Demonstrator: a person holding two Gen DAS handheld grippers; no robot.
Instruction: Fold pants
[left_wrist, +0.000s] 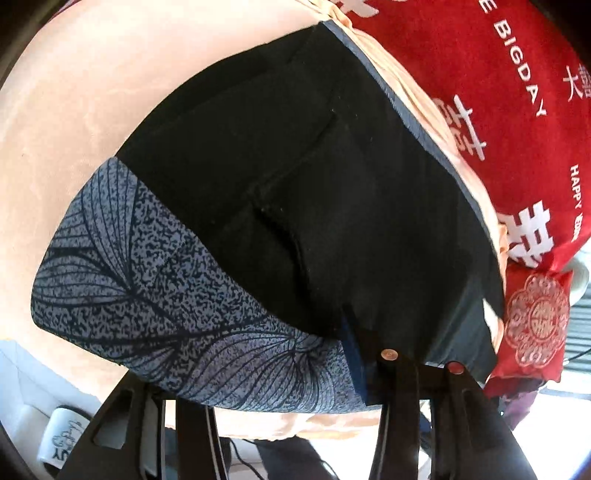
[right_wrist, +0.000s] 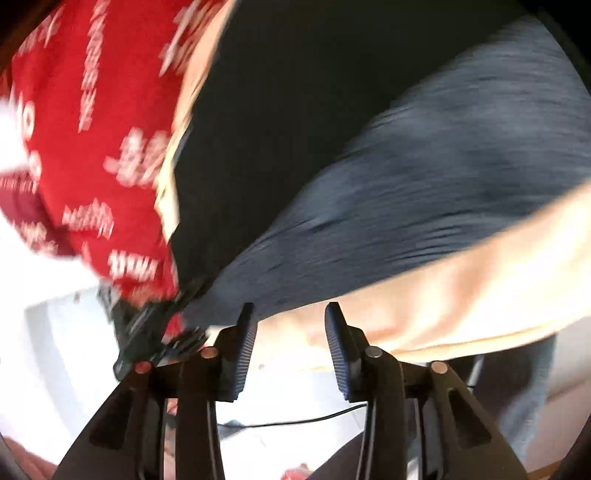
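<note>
Pants lie flat on peach-covered bed; left gripper jaws closed on near edge, right gripper jaws part-open, empty; judged fold-grasp step, next right grip, lift.

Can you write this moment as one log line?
task: fold pants | left tongs: at leaf-patterned waistband, grip unclear | right tongs: open, empty | pants: lying on peach cloth

Pants: matt black woven cloth with a speckled grey leaf-print waistband. Bed cover: soft peach fabric, faintly napped. Red blanket: plush cloth, white printed lettering. Left tongs: matt black plastic, ribbed blue pads, shiny metal rivets.
</note>
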